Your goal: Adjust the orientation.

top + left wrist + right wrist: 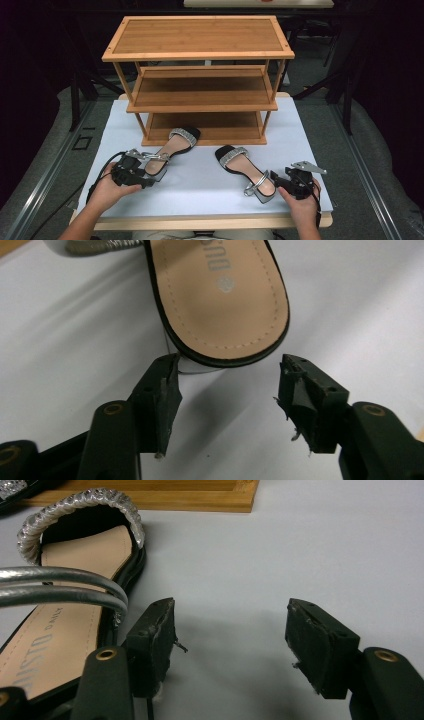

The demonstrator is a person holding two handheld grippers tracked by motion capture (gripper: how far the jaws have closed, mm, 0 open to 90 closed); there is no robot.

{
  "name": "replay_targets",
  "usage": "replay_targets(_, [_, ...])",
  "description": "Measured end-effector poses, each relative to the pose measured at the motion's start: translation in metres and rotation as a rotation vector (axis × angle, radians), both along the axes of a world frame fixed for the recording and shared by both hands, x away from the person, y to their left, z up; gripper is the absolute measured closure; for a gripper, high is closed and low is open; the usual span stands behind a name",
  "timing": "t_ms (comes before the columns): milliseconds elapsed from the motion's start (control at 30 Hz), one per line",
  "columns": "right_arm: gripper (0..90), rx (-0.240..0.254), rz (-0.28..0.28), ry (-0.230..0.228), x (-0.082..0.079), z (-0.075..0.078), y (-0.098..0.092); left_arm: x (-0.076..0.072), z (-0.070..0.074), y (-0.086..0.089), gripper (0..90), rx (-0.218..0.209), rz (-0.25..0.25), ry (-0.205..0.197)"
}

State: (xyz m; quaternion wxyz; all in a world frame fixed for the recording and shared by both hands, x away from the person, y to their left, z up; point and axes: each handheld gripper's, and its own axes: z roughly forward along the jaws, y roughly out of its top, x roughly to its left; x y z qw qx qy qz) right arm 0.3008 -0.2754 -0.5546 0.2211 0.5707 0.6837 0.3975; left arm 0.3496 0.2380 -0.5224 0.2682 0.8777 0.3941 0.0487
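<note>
Left gripper (227,375): jaws wide apart, the heel of the left black sandal with tan insole (220,300) at 12 o'clock, not gripped.
Right gripper (230,625): jaws apart, holding nothing; right black sandal with silver straps (75,595) at 10 o'clock.
High view: three-tier wooden shoe rack (200,40) at 12 o'clock on the white table (200,175); left sandal's toe rests on its lowest shelf.

- The place looks like a lab or recording workspace, not a home.
- A white table (210,165) with a pale wooden edge stands alone on grey carpet (47,165), the surroundings dark.
- Black metal stand legs (80,85) rise at the far left and far right of the table, like rig or tripod supports.
- Metal floor rails (372,185) run along both sides.
- A bare wooden three-tier rack (200,75) and two sandals (240,167) lie staged on the white top.
- Another pale tabletop (257,3) shows at the far edge.
</note>
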Motion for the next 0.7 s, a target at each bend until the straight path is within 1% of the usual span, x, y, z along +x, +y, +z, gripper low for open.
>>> replay_targets(33, [36.1,0.0,0.0,0.0,0.0,0.0,0.0,0.0,0.0,0.0,45.1,0.0,0.0,0.0])
replay_targets(67, [36.1,-0.004,0.0,0.012,0.0,0.0,0.0,-0.003,0.0,-0.004,45.3,-0.035,-0.007,-0.002])
replay_targets(100, [36.1,-0.004,0.0,0.012,0.0,0.0,0.0,-0.003,0.0,-0.004,45.3,-0.035,-0.007,-0.002])
replay_targets(133, [36.1,-0.003,0.005,0.013,0.0,0.0,0.0,-0.007,0.0,-0.011,45.1,-0.05,-0.026,-0.012])
replay_targets(167, [36.1,-0.003,0.005,0.013,0.0,0.0,0.0,-0.007,0.0,-0.011,44.0,-0.05,-0.026,-0.012])
replay_targets(200, [36.0,-0.003,0.005,0.013,0.0,0.0,0.0,-0.008,-0.002,-0.016,44.0,-0.055,-0.031,-0.018])
replay_targets(233, [36.0,-0.009,0.004,0.012,0.0,0.0,0.001,-0.009,-0.005,-0.024,37.9,-0.048,-0.044,-0.043])
replay_targets(267, [36.1,-0.01,0.004,0.011,0.0,0.0,0.001,-0.009,-0.007,-0.028,36.3,-0.046,-0.042,-0.058])
replay_targets(300, [36.1,-0.011,0.002,0.011,0.0,0.0,0.001,-0.009,-0.007,-0.028,35.6,-0.046,-0.042,-0.058])
replay_targets(333, [36.1,-0.011,0.001,0.011,0.0,0.0,0.001,-0.008,-0.012,-0.034,34.9,-0.062,-0.043,-0.074])
replay_targets(367, [36.1,-0.011,0.001,0.011,0.0,0.0,0.001,-0.008,-0.012,-0.034,33.1,-0.062,-0.043,-0.074])
replay_targets(400, [36.0,-0.001,0.009,0.014,0.0,0.0,0.0,-0.006,-0.016,-0.04,31.3,-0.066,-0.042,-0.077])
replay_targets(467, [36.1,-0.004,-0.001,0.016,0.0,0.0,0.0,-0.004,-0.019,-0.046,29.5,-0.059,-0.044,-0.085])
replay_targets(500, [36.1,-0.004,-0.001,0.016,0.0,0.0,0.0,-0.004,-0.019,-0.046,29.5,-0.059,-0.044,-0.085])
replay_targets(533, [36.1,0.003,-0.002,0.012,0.001,-0.001,-0.001,-0.004,-0.019,-0.048,29.5,-0.054,-0.044,-0.092])
replay_targets(567, [36.0,0.007,0.001,0.014,0.001,-0.001,-0.001,-0.003,-0.02,-0.05,29.6,-0.059,-0.044,-0.097])
replay_targets(600, [36.1,0.006,0.001,0.013,0.001,-0.001,-0.001,-0.002,-0.021,-0.054,29.3,-0.054,-0.046,-0.115])
replay_targets(667, [36.1,0.007,0.002,0.012,0.001,-0.001,-0.001,-0.001,-0.021,-0.057,29.0,-0.051,-0.048,-0.122])
replay_targets(700, [36.1,0.004,0.004,0.017,0.0,0.0,-0.001,-0.002,-0.019,-0.064,29.4,-0.027,-0.071,-0.146])
